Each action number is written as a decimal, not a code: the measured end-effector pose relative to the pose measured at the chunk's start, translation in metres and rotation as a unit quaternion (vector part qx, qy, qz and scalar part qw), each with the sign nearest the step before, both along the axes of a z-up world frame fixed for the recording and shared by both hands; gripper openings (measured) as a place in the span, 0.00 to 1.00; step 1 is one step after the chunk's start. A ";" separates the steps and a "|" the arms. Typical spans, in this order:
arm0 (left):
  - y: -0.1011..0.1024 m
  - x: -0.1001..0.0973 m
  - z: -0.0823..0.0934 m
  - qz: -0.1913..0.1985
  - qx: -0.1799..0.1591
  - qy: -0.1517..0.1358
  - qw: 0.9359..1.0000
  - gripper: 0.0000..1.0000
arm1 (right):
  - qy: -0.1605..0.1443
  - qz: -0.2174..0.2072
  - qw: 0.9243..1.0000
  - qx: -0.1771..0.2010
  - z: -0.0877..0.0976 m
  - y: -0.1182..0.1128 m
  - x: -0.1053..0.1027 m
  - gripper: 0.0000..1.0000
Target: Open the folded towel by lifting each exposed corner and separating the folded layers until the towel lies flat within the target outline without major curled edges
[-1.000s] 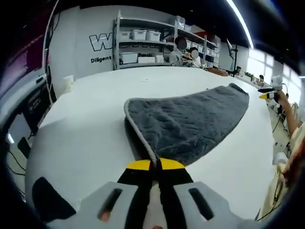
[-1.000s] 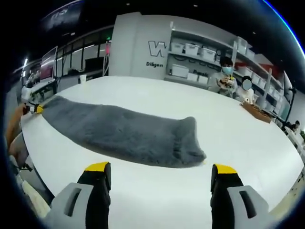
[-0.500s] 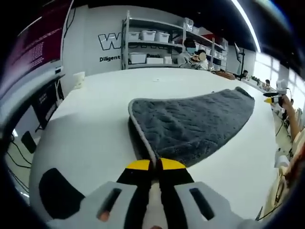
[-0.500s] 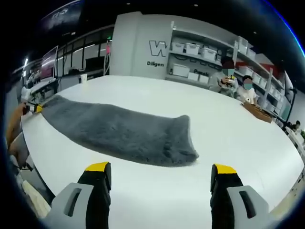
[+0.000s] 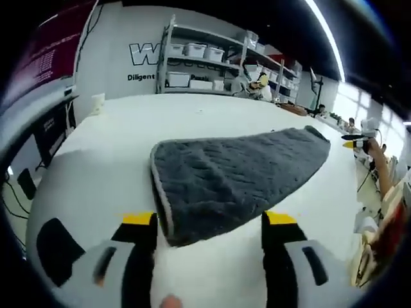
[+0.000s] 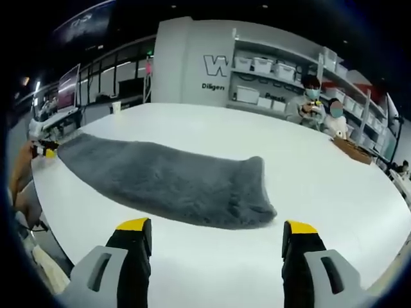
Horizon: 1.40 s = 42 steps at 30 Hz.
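Towel (image 5: 237,173), one, is lying free at twelve o'clock; your left gripper (image 5: 210,221) and right gripper (image 6: 216,229) are gaping; folds perhaps hidden.

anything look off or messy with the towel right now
The grey plush towel on the white table is still folded, its pale-trimmed edge doubled over itself. In the right gripper view its near end bunches into a rumpled hump. No spill or damage.
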State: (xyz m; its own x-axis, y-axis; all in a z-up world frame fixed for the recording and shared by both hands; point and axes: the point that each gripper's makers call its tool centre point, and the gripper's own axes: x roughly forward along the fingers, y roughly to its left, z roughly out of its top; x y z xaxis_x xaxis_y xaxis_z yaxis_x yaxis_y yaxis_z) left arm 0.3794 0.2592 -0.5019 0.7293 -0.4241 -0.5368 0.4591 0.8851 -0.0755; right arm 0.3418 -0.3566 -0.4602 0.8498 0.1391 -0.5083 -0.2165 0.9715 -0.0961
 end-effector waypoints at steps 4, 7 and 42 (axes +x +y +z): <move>-0.014 0.004 0.012 0.010 -0.015 -0.016 1.000 0.89 | 0.002 0.004 1.000 0.006 -0.002 0.003 0.005 0.80; -0.028 0.007 0.020 0.011 -0.038 -0.022 0.999 0.98 | 0.002 0.006 1.000 0.013 -0.004 0.008 0.011 0.80; -0.086 0.043 -0.006 0.010 -0.004 -0.024 1.000 0.90 | 0.040 0.038 0.997 0.048 -0.055 0.070 0.070 0.98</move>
State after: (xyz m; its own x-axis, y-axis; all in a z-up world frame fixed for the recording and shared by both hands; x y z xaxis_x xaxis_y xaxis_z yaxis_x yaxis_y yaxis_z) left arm 0.4224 0.1731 -0.5080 0.7623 -0.4135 -0.4979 0.4448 0.8935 -0.0611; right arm 0.4120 -0.2862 -0.5156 0.7921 0.2532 -0.5554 -0.2933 0.9559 0.0176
